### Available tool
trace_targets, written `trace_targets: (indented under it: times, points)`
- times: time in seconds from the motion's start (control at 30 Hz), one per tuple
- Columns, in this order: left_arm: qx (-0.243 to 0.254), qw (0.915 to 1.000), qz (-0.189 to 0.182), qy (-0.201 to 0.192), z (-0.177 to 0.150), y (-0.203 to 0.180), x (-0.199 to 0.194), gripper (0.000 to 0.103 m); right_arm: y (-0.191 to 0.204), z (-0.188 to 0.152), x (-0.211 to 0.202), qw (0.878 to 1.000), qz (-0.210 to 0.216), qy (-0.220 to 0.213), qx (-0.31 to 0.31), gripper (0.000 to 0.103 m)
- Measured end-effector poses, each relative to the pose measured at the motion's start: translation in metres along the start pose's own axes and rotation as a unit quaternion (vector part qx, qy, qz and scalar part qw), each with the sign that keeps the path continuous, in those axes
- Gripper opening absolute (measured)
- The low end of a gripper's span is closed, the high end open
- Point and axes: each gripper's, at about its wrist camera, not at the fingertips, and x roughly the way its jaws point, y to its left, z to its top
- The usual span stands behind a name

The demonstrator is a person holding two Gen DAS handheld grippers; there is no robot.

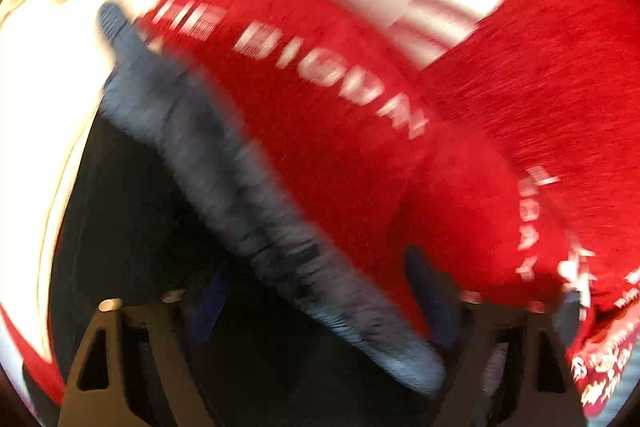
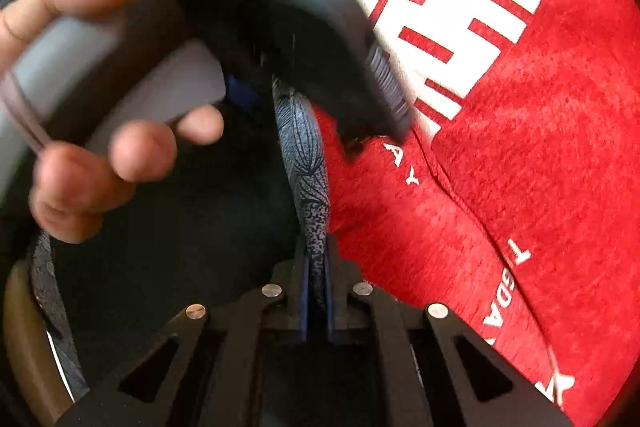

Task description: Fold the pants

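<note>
Right gripper (image 2: pixel 316 291): we see its jaws pinching the grey patterned pants (image 2: pixel 308 163);
Left gripper (image 1: pixel 320 303): jaws spread, pants between them;
Under them: red cloth (image 2: pixel 520 147)

Under me lies a red fleecy cloth (image 2: pixel 520 147) printed with big white block characters and small white lettering; it fills the right side and far part of my right view. In my left view the same cloth (image 1: pixel 340 147) is blurred, spreading far and right.
</note>
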Motion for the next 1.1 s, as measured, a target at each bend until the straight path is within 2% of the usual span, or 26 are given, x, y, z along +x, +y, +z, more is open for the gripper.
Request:
trace_targets:
  times: [0.03, 0.13, 0.27, 0.33, 0.4, 0.47, 0.5, 0.53, 0.57, 0.6, 0.67, 0.73, 0.83, 0.97, 1.03, 1.1]
  points:
    - [-0.001, 1.0000, 0.000, 0.006, -0.005, 0.005, 0.002, 0.035, 0.002, -0.002, -0.001, 1.000, -0.003, -0.001, 0.003, 0.004]
    - [0.002, 0.9994, -0.034, -0.005, -0.018, 0.015, -0.010, 0.019, 0.013, -0.009, -0.005, 1.000, -0.010, -0.006, 0.005, 0.004]
    - [-0.003, 0.9993, -0.033, -0.015, -0.037, 0.024, -0.014, 0.017, 0.018, -0.015, 0.001, 1.000, -0.031, -0.001, -0.001, 0.007]
    - [-0.006, 0.9994, -0.029, -0.019, -0.043, 0.027, -0.015, 0.016, 0.020, -0.016, 0.003, 0.999, -0.039, 0.006, 0.000, 0.027]
    - [-0.008, 0.9992, -0.030, -0.024, -0.050, 0.029, -0.021, 0.016, 0.015, -0.020, 0.005, 0.998, -0.053, 0.017, -0.002, 0.072]
    - [-0.007, 0.9990, -0.034, -0.026, -0.054, 0.030, -0.026, 0.016, 0.004, -0.027, 0.010, 0.998, -0.058, 0.027, -0.005, 0.076]
    - [-0.007, 0.9990, -0.036, -0.027, -0.056, 0.031, -0.028, 0.016, -0.003, -0.029, 0.020, 0.997, -0.052, 0.050, -0.001, 0.065]
    - [-0.007, 0.9989, -0.038, -0.026, -0.058, 0.032, -0.031, 0.016, -0.006, -0.031, 0.023, 0.997, -0.047, 0.063, 0.004, 0.048]
    - [-0.007, 0.9987, -0.045, -0.024, -0.059, 0.035, -0.034, 0.016, -0.012, -0.032, 0.030, 0.996, -0.034, 0.083, 0.014, 0.025]
    - [-0.006, 0.9984, -0.049, -0.025, -0.061, 0.036, -0.038, 0.016, -0.016, -0.034, 0.029, 0.995, -0.022, 0.094, 0.028, 0.023]
    - [0.001, 0.9974, -0.061, -0.039, -0.067, 0.038, -0.051, 0.016, -0.012, -0.032, 0.007, 0.997, -0.023, 0.067, 0.031, 0.018]
    - [0.015, 0.9940, -0.090, -0.060, -0.080, 0.045, -0.073, 0.016, 0.000, -0.031, -0.021, 0.998, -0.040, 0.042, 0.019, 0.017]
    - [0.027, 0.9892, -0.126, -0.070, -0.108, 0.061, -0.099, 0.016, 0.027, -0.038, -0.066, 0.997, -0.072, 0.006, 0.007, 0.016]
    - [0.034, 0.9875, -0.141, -0.064, -0.157, 0.097, -0.113, 0.016, 0.093, -0.057, -0.100, 0.993, -0.120, -0.006, -0.020, 0.016]
    - [0.031, 0.9887, -0.137, -0.054, -0.181, 0.113, -0.104, 0.016, 0.127, -0.070, -0.101, 0.990, -0.133, 0.000, -0.038, 0.016]
    - [0.027, 0.9910, -0.128, -0.028, -0.194, 0.125, -0.086, 0.016, 0.163, -0.085, -0.087, 0.988, -0.141, 0.022, -0.052, 0.016]
